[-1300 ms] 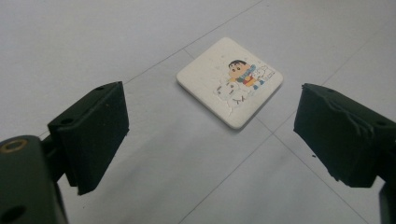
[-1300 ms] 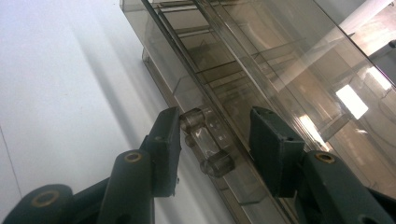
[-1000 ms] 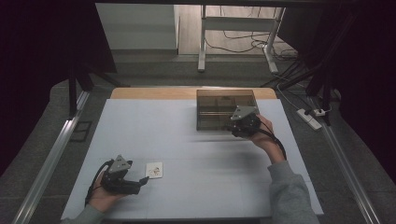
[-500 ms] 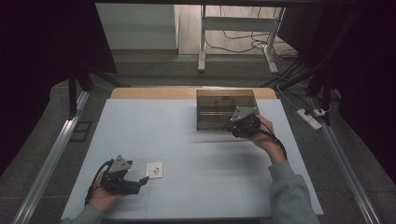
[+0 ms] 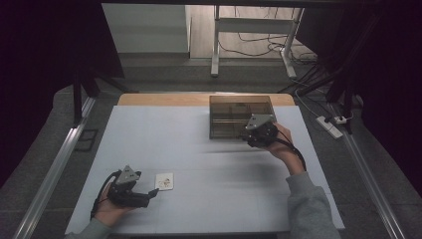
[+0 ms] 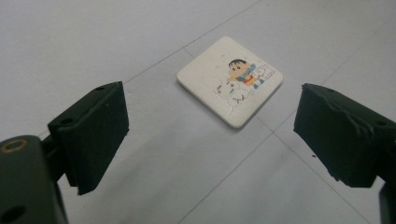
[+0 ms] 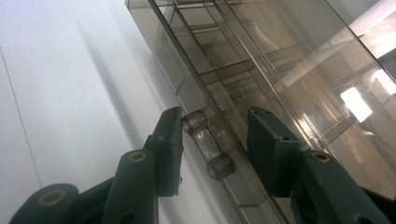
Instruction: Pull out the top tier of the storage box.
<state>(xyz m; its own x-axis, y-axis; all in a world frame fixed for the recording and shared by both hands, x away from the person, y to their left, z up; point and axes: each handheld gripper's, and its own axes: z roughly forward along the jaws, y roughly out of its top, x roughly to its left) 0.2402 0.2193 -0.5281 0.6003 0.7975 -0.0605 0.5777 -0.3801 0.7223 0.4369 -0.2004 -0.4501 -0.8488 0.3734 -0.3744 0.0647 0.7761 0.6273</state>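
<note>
Left gripper view – left gripper (image 6: 210, 140) spread before cartoon tile (image 6: 229, 79) – writing unreadable.

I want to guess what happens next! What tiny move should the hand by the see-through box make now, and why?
Probably close the right gripper on the clear handle of the smoky box. Its jaws stand on either side of the handle; one seems to touch it, the other has a gap, so it isn't gripped yet.

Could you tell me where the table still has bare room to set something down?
The wide stretch between the white tile and the smoky drawer box is bare, as is the far left. It is crowded at the box front, where the right gripper sits.
</note>
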